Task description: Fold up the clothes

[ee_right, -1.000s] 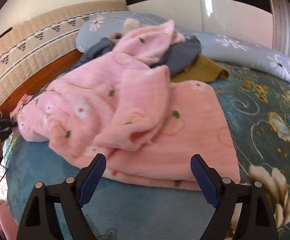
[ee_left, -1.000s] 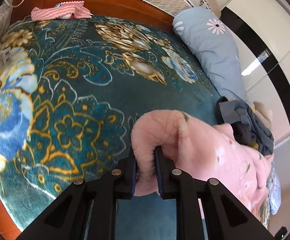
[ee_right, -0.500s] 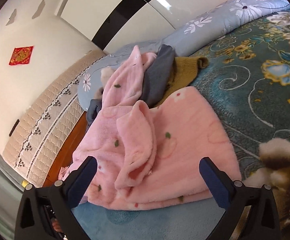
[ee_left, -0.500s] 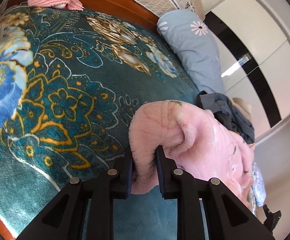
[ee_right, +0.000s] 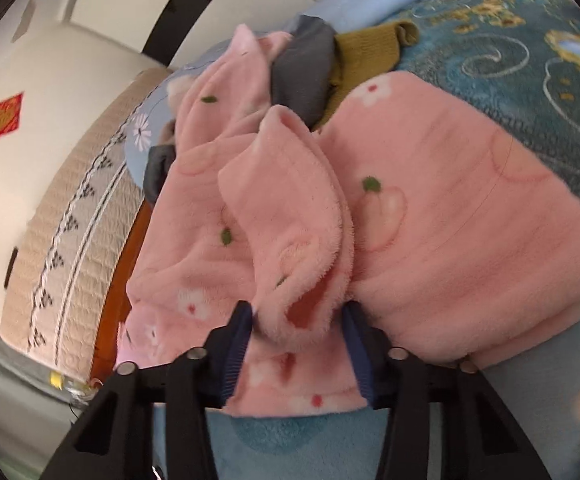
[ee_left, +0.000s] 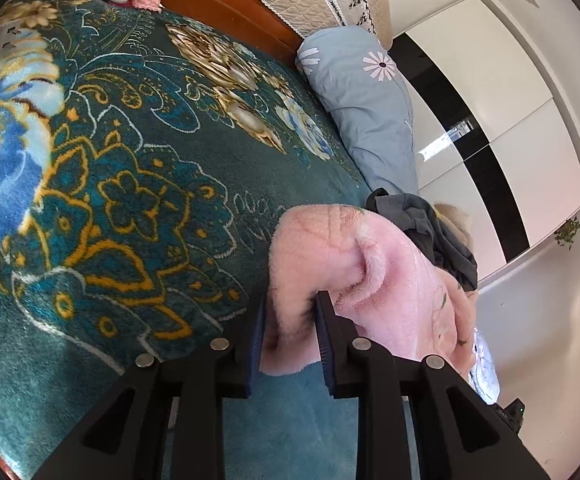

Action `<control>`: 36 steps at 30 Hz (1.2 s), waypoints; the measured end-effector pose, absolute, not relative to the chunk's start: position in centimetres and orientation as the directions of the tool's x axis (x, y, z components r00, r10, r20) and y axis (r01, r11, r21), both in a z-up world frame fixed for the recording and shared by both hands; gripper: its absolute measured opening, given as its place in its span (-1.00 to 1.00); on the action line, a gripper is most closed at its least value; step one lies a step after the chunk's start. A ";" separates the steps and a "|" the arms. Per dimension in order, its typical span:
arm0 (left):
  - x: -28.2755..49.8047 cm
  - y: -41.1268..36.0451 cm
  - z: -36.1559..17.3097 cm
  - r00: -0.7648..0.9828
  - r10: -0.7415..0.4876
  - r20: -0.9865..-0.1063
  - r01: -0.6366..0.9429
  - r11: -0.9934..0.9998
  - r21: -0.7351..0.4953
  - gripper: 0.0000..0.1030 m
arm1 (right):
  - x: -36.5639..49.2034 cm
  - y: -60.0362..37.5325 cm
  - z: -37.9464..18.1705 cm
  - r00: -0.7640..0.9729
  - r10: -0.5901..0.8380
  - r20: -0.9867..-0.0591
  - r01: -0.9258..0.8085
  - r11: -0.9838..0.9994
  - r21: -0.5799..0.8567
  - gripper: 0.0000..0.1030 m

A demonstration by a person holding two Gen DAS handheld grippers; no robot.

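Two tongs work on a fluffy pink top on the bed.

The left tongs pinch the pink top, loosening a little; the right tongs are closing around its sleeve on the green flowery blanket.

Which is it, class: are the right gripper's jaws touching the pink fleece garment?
Touching. The right wrist view shows the closing right gripper pinching the pink fleece garment.

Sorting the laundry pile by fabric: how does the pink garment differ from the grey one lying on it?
The pink garment is fluffy fleece printed with flowers and fruit; the grey garment is smooth and plain. The pink one is far bigger and spreads toward the camera, while the grey one is bunched at the back of the pile. Both grippers have pink fleece between their fingers; neither touches the grey. Both lie crumpled on the bedspread.
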State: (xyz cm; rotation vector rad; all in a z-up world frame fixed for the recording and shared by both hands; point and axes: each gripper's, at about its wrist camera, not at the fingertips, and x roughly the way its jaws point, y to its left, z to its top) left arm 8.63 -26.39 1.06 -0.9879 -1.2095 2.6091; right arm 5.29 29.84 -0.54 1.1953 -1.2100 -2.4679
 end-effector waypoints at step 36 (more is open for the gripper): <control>9.9 -27.3 1.2 -0.803 0.307 -0.511 0.189 -0.682 -0.706 -0.53 | 27.5 59.0 4.5 -0.661 0.241 -0.711 -0.741 -0.363 0.565 -0.48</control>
